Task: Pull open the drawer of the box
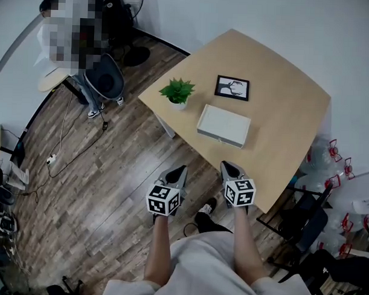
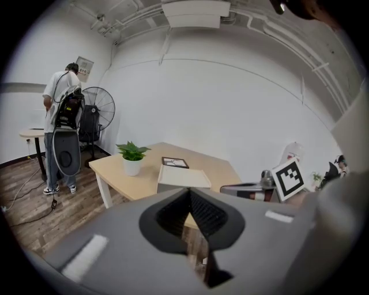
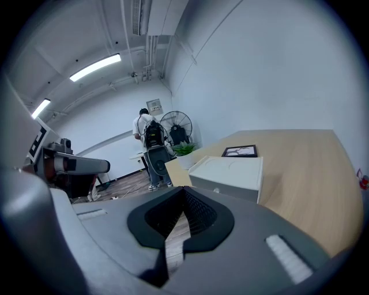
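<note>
Hovering by the wooden table over plank floor, left tool and right tool (both closed) face the box.

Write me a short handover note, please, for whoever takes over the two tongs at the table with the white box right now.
Both empty: the left tongs are shut, and the right tongs are shut. They are held near the table's near edge, apart from the box.
The box lies on the table beside the plant and picture frame. Its drawer looks closed.
Done: nothing yet.
Left: reach the drawer front, grip it, pull it open.
</note>
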{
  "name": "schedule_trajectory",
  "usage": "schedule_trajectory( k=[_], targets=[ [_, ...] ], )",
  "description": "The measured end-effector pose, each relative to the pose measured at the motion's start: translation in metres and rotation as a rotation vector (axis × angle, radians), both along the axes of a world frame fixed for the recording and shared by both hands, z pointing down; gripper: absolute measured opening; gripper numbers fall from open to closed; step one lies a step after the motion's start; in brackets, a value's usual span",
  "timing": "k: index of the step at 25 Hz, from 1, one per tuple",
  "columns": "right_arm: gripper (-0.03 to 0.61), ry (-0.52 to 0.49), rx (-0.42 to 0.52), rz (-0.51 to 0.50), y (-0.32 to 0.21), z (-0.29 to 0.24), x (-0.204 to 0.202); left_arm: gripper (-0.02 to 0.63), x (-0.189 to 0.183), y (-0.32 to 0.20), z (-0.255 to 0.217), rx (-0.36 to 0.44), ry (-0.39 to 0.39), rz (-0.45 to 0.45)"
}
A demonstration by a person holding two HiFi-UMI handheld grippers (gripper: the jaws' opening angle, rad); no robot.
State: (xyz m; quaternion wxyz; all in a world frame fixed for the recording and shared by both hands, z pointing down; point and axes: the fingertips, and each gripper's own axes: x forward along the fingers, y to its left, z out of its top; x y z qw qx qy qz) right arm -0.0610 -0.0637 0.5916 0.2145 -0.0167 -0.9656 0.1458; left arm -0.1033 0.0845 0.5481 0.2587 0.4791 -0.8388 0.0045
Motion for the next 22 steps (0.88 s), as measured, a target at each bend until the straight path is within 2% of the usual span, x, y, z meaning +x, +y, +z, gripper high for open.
schedule_trajectory(
  k=[6, 12, 17, 22],
  targets=[
    [0.002, 0.033, 0.006, 0.057, -0.032, 0.012, -0.050, 0.052, -0.053, -0.031, 0.001, -0.028, -0.003, 0.046],
    [0.002, 0.051, 0.006, 0.081, -0.042, 0.021, -0.079, 0.052, -0.091, -0.048, 0.011, -0.027, 0.023, 0.063],
    [0.002, 0.090, 0.001, 0.138, -0.046, 0.038, -0.081, 0.052, -0.104, -0.067, 0.029, -0.060, 0.047, 0.159],
    [0.002, 0.097, -0.011, 0.239, -0.059, 0.047, -0.088, 0.052, -0.136, -0.096, 0.039, -0.059, 0.063, 0.274]
  ],
)
